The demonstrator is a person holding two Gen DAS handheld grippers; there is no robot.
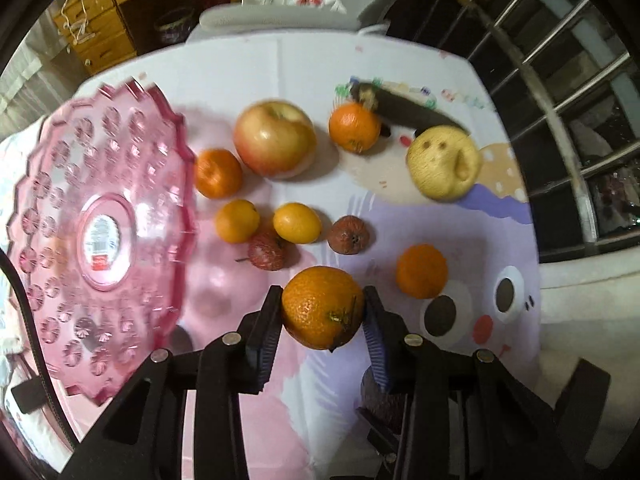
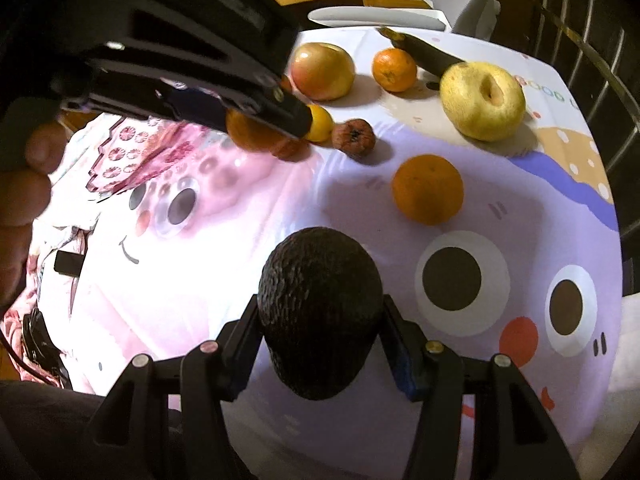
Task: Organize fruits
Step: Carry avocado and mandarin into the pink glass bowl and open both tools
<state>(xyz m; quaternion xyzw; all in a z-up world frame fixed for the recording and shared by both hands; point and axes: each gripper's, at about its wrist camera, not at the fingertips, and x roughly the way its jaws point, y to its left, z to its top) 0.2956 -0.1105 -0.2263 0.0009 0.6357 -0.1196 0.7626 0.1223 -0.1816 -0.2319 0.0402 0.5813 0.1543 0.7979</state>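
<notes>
My left gripper [image 1: 323,294] is shut on an orange [image 1: 322,308], held above the cartoon tablecloth [image 1: 460,360]. The right wrist view shows that left gripper [image 2: 276,120] at upper left, with the orange [image 2: 244,132] under its fingers. My right gripper [image 2: 320,304] is shut on a dark, bumpy avocado [image 2: 320,312]. A pink plastic plate [image 1: 60,152] lies to the left. Loose on the cloth are an apple [image 1: 274,138], a yellow pear [image 1: 443,162], several tangerines such as one near the gripper [image 1: 421,276], a yellow citrus [image 1: 297,222] and two lychees [image 1: 267,251].
A blackened banana [image 1: 404,108] lies at the far side behind a tangerine [image 1: 354,128]. A white chair [image 1: 276,16] stands beyond the table, wooden drawers [image 1: 100,36] behind it. A window grille [image 1: 560,120] runs along the right. A person's hand [image 2: 28,184] shows at the left edge.
</notes>
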